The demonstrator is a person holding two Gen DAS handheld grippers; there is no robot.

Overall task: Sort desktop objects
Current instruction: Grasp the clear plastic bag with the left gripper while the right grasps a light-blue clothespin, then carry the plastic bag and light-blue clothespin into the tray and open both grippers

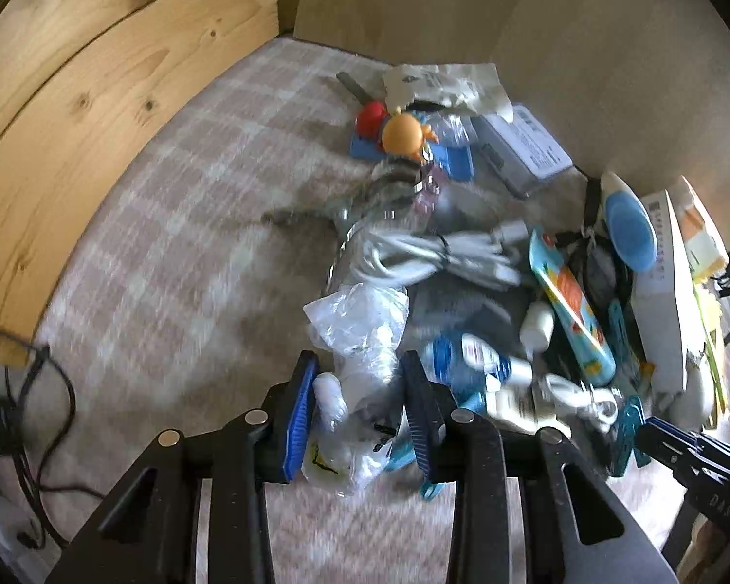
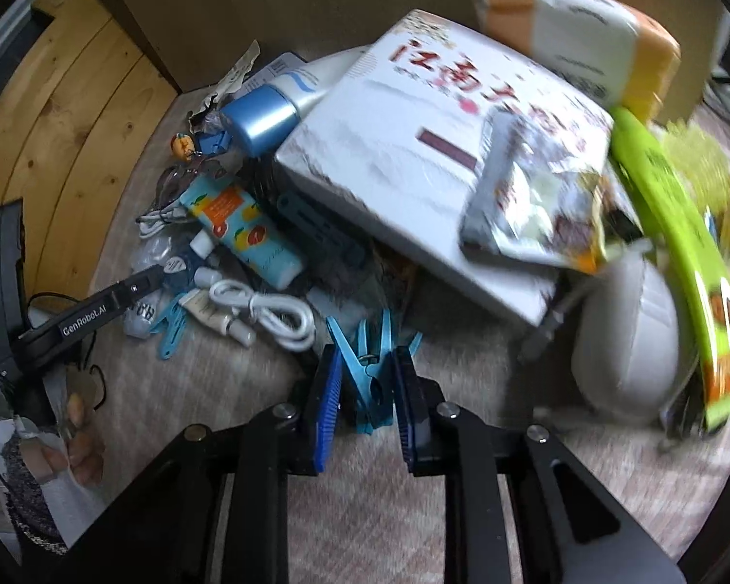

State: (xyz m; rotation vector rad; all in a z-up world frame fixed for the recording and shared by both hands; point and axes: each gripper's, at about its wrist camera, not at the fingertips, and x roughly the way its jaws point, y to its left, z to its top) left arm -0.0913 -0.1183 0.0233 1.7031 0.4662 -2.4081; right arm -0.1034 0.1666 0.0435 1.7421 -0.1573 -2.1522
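Observation:
A heap of small desktop objects lies on a checked cloth (image 1: 180, 224). In the left wrist view my left gripper (image 1: 360, 365) points down at the heap's near edge. A crumpled clear plastic bag (image 1: 360, 321) with something white inside fills the gap, and both blue pads (image 1: 299, 409) touch it. In the right wrist view my right gripper (image 2: 365, 350) holds a light blue clothespin (image 2: 365, 379) between its pads, just in front of a white box (image 2: 404, 160). The right gripper's tip (image 1: 657, 433) also shows at the lower right of the left wrist view.
The heap holds an orange-patterned tube (image 2: 241, 228), a coiled white cable (image 2: 267, 311), a blue-capped bottle (image 2: 263, 119), snack packets (image 2: 535, 204) and an orange figure (image 1: 401, 134). Wooden planks (image 1: 97, 73) border the cloth on the left. A black cable (image 1: 48, 389) lies there.

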